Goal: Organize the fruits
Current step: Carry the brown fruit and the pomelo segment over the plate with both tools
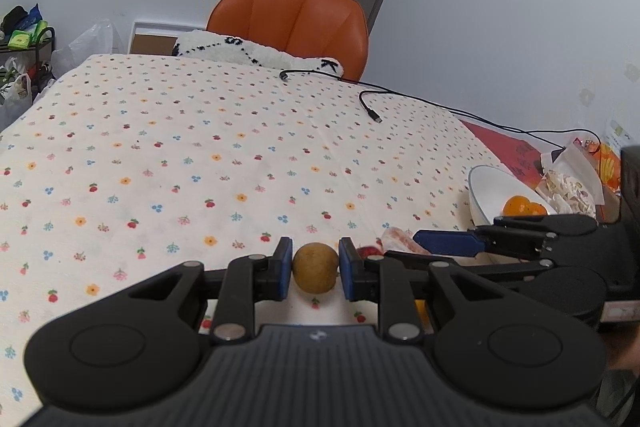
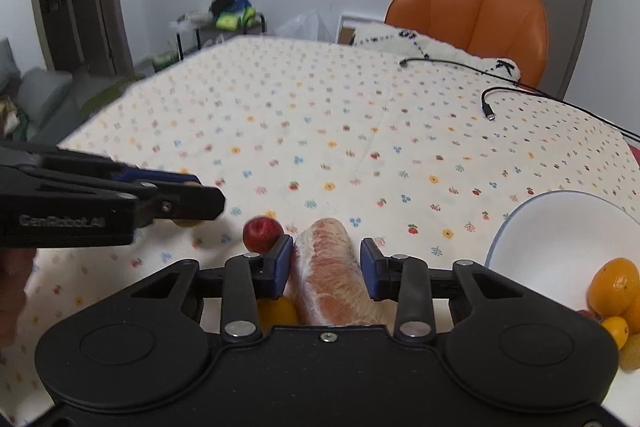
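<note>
My left tongs sit low over the near edge of the bench, and between their blue pads is a small round brownish-yellow fruit, maybe a longan. Both pads appear pressed against its sides, so I read these tongs as grasping it; the right wrist view only shows a sliver of that fruit under the tips.

My right tongs are spread apart around a peeled pomelo segment in clear wrap that lies on the flowered cloth at the near edge. The left pad is touching or just beside the wrap, while the right pad stands clear of it, so these tongs are released.

A small red fruit rests on the cloth just beyond the left pad of the right tongs, between my two tools. A yellow fruit peeks out beneath the right tongs, beside the pomelo.

The white bowl stands toward the bench's right edge, near my side. It holds an orange and smaller yellow-orange fruits against its near wall.

A black cable lies toward the far right of the bench, and an orange chair stands behind the far edge.
</note>
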`<action>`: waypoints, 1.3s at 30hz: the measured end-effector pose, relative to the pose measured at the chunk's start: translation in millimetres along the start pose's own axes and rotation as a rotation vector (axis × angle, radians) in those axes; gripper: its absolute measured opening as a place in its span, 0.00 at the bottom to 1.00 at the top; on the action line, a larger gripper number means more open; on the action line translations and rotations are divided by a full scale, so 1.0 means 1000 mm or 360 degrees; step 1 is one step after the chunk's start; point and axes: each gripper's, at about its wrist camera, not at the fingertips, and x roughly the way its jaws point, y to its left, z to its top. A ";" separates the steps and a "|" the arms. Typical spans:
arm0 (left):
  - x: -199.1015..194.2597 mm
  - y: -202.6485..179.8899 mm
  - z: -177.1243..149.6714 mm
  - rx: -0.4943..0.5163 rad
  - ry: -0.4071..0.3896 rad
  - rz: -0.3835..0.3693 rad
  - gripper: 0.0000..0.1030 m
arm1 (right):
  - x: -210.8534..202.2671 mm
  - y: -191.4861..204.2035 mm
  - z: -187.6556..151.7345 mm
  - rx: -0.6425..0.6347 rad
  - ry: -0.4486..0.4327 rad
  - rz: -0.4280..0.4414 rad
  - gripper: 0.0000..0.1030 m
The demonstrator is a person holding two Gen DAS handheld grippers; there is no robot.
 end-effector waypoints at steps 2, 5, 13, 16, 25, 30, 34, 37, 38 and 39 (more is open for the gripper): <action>-0.001 -0.003 0.002 0.0006 -0.0011 -0.0002 0.22 | -0.008 -0.002 0.000 0.0048 -0.0057 0.0015 0.32; -0.004 -0.010 0.006 0.0035 -0.0031 -0.0007 0.22 | -0.022 -0.009 0.001 0.0122 -0.0152 0.0009 0.31; -0.008 -0.030 0.015 0.0089 -0.0075 -0.0050 0.22 | -0.051 -0.034 0.000 0.0337 -0.0312 -0.0015 0.31; -0.009 -0.036 0.018 0.0103 -0.0086 -0.0070 0.22 | -0.059 -0.039 0.000 0.0376 -0.0343 -0.0015 0.31; -0.009 -0.054 0.022 0.0141 -0.0101 -0.0131 0.22 | -0.079 -0.050 -0.006 0.0470 -0.0420 -0.0020 0.30; -0.009 -0.062 0.023 0.0155 -0.0107 -0.0157 0.22 | -0.088 -0.051 -0.008 0.0483 -0.0449 -0.0032 0.30; -0.009 -0.065 0.024 0.0162 -0.0110 -0.0169 0.22 | -0.093 -0.052 -0.009 0.0489 -0.0461 -0.0042 0.30; -0.008 -0.069 0.025 0.0170 -0.0114 -0.0178 0.22 | -0.098 -0.055 -0.010 0.0504 -0.0476 -0.0055 0.30; -0.008 -0.071 0.025 0.0174 -0.0115 -0.0183 0.22 | -0.100 -0.055 -0.011 0.0508 -0.0483 -0.0062 0.30; -0.008 -0.072 0.026 0.0178 -0.0117 -0.0187 0.22 | -0.102 -0.056 -0.011 0.0511 -0.0490 -0.0068 0.30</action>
